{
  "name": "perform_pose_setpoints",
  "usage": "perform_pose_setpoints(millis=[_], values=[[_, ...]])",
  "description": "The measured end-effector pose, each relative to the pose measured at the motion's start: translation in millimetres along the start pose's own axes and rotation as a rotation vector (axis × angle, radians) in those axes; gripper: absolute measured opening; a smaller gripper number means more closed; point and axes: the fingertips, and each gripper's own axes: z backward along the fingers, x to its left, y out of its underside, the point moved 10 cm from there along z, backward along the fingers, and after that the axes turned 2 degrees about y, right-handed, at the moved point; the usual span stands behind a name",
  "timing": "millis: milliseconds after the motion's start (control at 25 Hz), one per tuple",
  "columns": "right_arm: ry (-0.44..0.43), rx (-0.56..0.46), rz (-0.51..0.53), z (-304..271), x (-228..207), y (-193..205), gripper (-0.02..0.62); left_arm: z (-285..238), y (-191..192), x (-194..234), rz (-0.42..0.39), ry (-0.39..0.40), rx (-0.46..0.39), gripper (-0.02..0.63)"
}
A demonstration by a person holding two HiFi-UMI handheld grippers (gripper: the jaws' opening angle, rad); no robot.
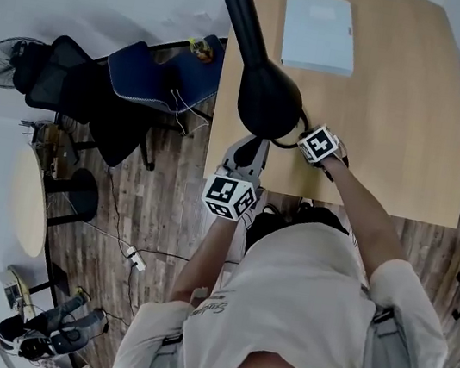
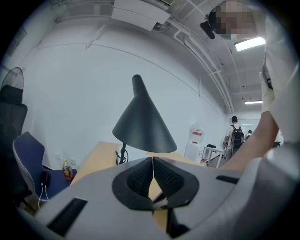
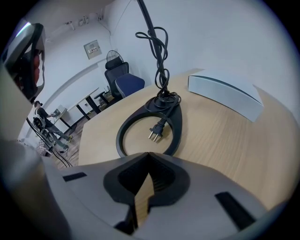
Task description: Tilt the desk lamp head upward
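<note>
A black desk lamp stands on the wooden table (image 1: pixel 396 128). Its cone-shaped head (image 1: pixel 266 97) points down over the near left edge. In the left gripper view the head (image 2: pixel 140 126) hangs just ahead of and above my left gripper (image 2: pixel 153 161), which is shut on nothing and sits below the cone (image 1: pixel 251 149). My right gripper (image 1: pixel 306 136) is shut and empty, low over the table by the lamp's ring base (image 3: pixel 174 123). The plug (image 3: pixel 157 129) lies inside the ring, and the bundled cord (image 3: pixel 159 56) hangs on the stem.
A flat white box (image 1: pixel 319 32) lies on the table beyond the lamp, also seen as the white box (image 3: pixel 225 93) in the right gripper view. Left of the table stand a blue chair (image 1: pixel 148 73), a black chair (image 1: pixel 60 76), a fan (image 1: pixel 1 62) and a round side table (image 1: pixel 30 202).
</note>
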Motion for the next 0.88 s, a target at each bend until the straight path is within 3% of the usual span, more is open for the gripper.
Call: perform_pose_setpoints(millis=[360, 880], values=[[-0.005, 0.003, -0.004, 1, -1, 1, -0.005, -1, -6, -7, -0.035, 0.011, -0.012, 0.015], [0.006, -0.016, -0.009, 2, -1, 3, -0.005, 8, -12, -12, -0.020, 0.037, -0.008, 0.015]])
